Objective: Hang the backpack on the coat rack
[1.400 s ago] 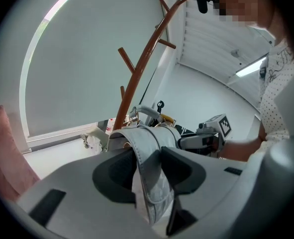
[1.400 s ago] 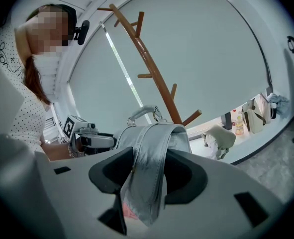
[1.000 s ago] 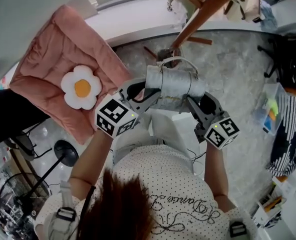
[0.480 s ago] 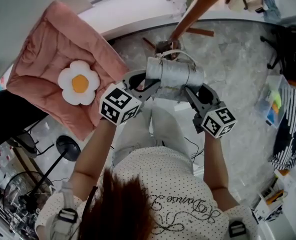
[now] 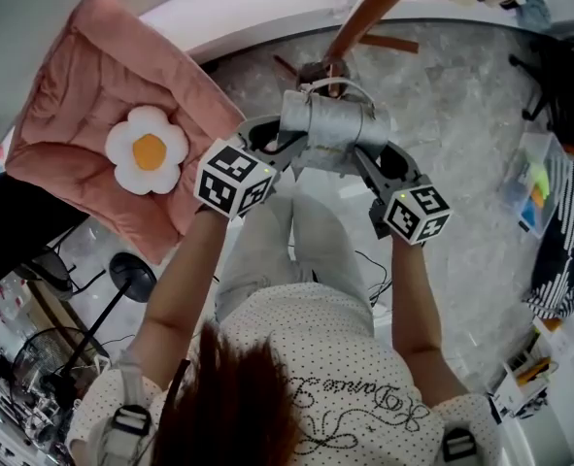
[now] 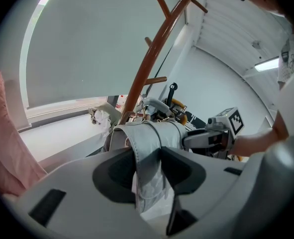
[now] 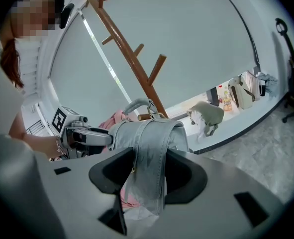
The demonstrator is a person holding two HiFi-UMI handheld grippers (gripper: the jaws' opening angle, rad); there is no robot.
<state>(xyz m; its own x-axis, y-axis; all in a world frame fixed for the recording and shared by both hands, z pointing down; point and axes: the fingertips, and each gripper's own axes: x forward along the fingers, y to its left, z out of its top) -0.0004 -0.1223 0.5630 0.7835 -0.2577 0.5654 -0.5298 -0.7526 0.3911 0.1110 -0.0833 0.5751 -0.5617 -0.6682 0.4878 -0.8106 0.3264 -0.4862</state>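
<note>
A grey backpack [image 5: 335, 129] hangs in the air between my two grippers, in front of the person's legs. My left gripper [image 5: 285, 151] is shut on one of its straps [image 6: 147, 153], which runs down between the jaws. Another strap [image 7: 150, 158] is clamped in my right gripper [image 5: 366, 160]. The backpack's top handle [image 5: 337, 88] points toward the foot of the brown wooden coat rack [image 5: 369, 13]. Its slanted pole with pegs rises just behind the bag in the left gripper view [image 6: 147, 63] and the right gripper view [image 7: 127, 44]. I cannot tell whether the handle touches a peg.
A pink cushion [image 5: 73, 115] with a white flower pillow [image 5: 148, 149] lies at the left. A black lamp stand [image 5: 131, 275] stands below it. A dark chair [image 5: 568, 85] and striped cloth [image 5: 563, 250] are at the right. Bags [image 7: 241, 91] sit on the window ledge.
Both grippers have sunk together with the backpack, which now sits closer to the rack's foot in the head view. Both grips on the straps are unchanged.
</note>
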